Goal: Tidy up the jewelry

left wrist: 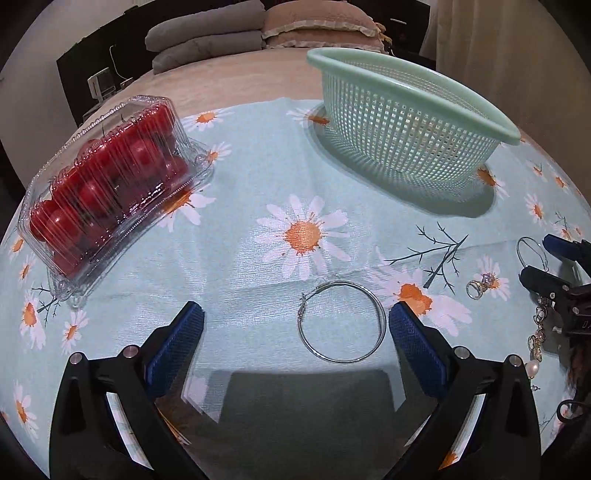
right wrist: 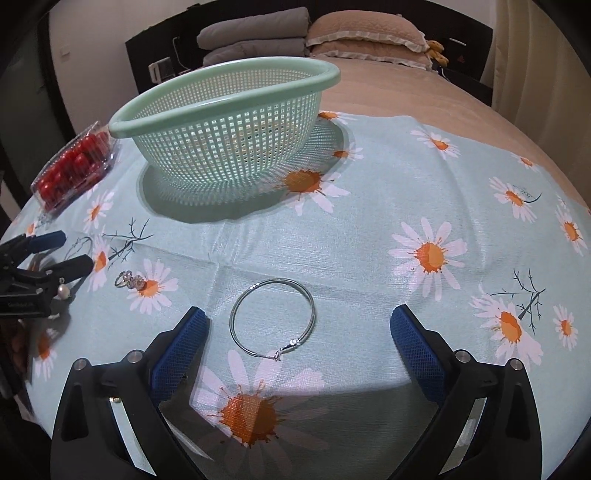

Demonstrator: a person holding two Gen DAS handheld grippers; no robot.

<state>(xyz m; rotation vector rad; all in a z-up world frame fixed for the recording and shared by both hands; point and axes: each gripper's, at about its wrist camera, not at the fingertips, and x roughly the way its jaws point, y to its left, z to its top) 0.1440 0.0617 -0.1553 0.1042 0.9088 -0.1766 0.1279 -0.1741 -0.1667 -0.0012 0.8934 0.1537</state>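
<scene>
A silver hoop earring (left wrist: 341, 322) lies on the daisy cloth between my open left gripper's (left wrist: 295, 325) fingers, nearer the right one. A second silver hoop (right wrist: 272, 322) lies between my open right gripper's (right wrist: 299, 326) fingers, nearer the left one. A stone ring (left wrist: 480, 286) lies to the right in the left wrist view, and shows in the right wrist view (right wrist: 131, 279) at the left. A chain piece with a pearl (left wrist: 537, 341) lies beside the right gripper (left wrist: 543, 260). The mint green basket (left wrist: 413, 122) stands behind, also in the right wrist view (right wrist: 229, 147).
A clear box of red balls (left wrist: 107, 181) stands at the left of the cloth (left wrist: 258, 206), which covers a bed. Pillows (right wrist: 365, 29) and folded grey bedding lie at the far end. The left gripper (right wrist: 55, 258) shows at the left edge of the right wrist view.
</scene>
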